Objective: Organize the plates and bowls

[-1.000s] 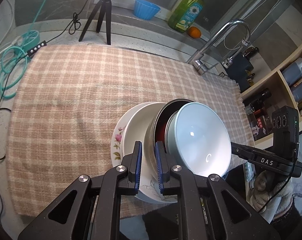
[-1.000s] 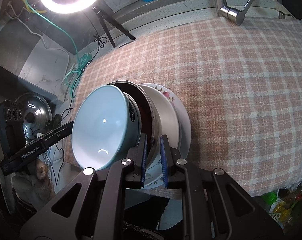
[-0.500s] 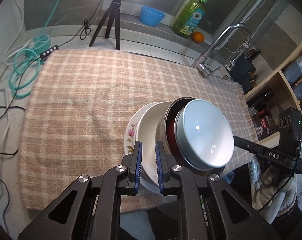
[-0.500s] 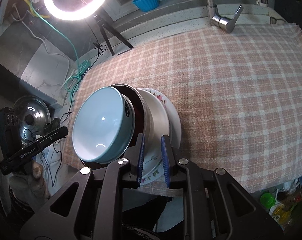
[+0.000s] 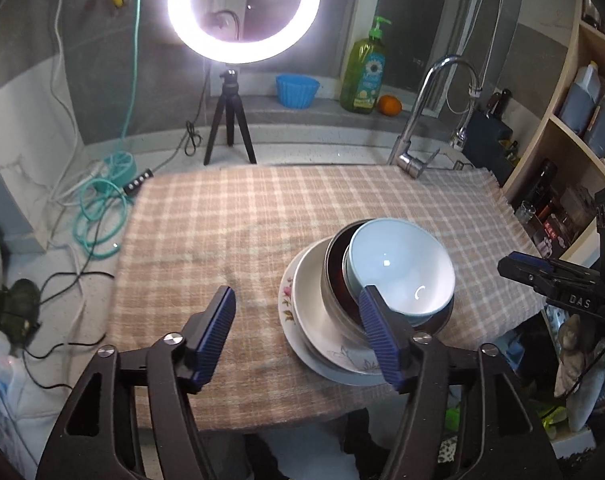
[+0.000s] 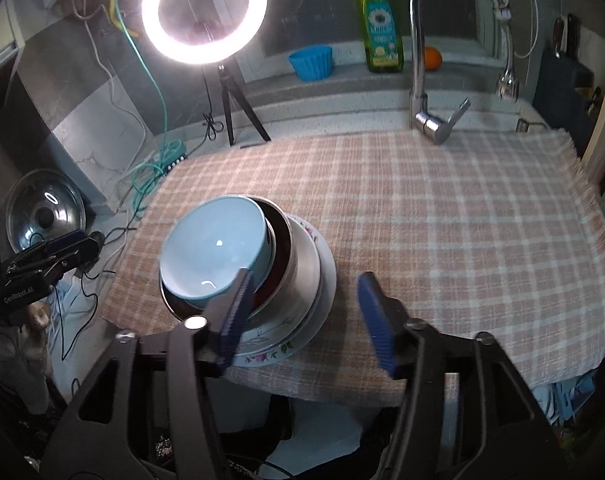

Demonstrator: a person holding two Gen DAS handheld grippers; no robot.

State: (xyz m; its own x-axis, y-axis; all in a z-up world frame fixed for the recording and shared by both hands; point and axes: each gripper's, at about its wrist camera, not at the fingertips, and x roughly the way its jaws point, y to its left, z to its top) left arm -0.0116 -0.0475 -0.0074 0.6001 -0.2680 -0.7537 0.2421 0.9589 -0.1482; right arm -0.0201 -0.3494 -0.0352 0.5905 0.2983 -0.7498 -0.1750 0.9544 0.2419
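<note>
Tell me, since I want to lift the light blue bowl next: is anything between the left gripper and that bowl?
Nothing visible is. The left gripper, jaws opening and empty, hangs above the checked cloth beside the stack, and the light blue bowl sits on top, uncovered.

Landmark = cloth [image 5: 262, 216] spread on worktop. Stack sits on its near edge: plate [image 5: 302, 320] at bottom, metal bowl [image 5: 334, 296] on it, bowl [image 5: 398, 272] nested inside. Behind cloth: tripod [image 5: 230, 128], tap [image 5: 422, 120]. Left of cloth: coiled cable [image 5: 98, 216]. Ledge behind tap: soap bottle [image 5: 362, 76].
</note>
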